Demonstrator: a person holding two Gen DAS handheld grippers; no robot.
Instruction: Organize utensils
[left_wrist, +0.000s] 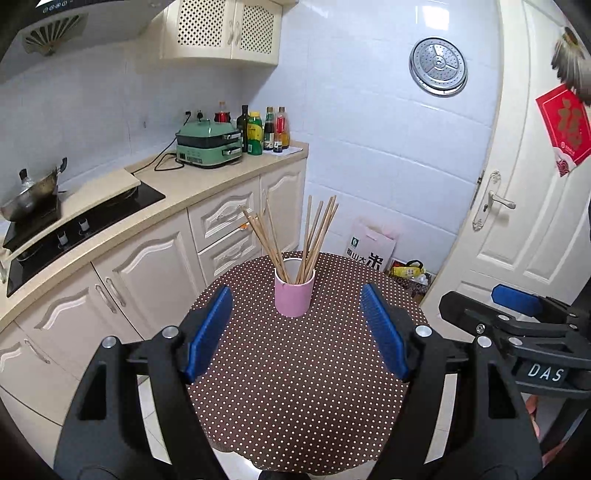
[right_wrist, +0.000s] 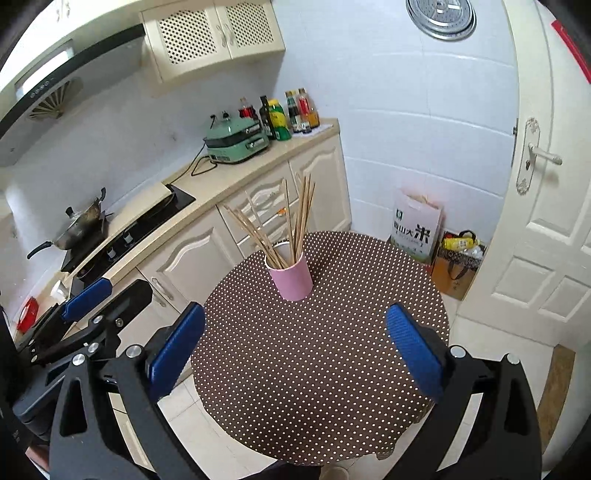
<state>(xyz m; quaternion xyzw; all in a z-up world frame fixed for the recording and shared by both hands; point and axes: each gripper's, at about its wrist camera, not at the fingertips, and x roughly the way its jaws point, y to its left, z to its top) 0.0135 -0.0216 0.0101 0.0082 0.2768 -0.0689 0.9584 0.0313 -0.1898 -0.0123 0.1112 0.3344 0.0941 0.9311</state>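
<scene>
A pink cup (left_wrist: 294, 295) stands upright toward the far side of a round table with a brown polka-dot cloth (left_wrist: 295, 387). Several wooden chopsticks (left_wrist: 317, 236) stand fanned out in it. My left gripper (left_wrist: 295, 328) is open and empty, held above the table's near half, short of the cup. In the right wrist view the cup (right_wrist: 291, 277) and chopsticks (right_wrist: 295, 221) sit ahead, and my right gripper (right_wrist: 295, 354) is open and empty above the cloth (right_wrist: 317, 369). The right gripper also shows at the right of the left wrist view.
A kitchen counter (left_wrist: 184, 188) with cabinets runs along the left, holding a wok (left_wrist: 33, 192), a hob, a green cooker (left_wrist: 208, 144) and bottles (left_wrist: 266, 129). A white door (left_wrist: 524, 221) is at the right. A rice bag (right_wrist: 415, 230) and a box stand on the floor.
</scene>
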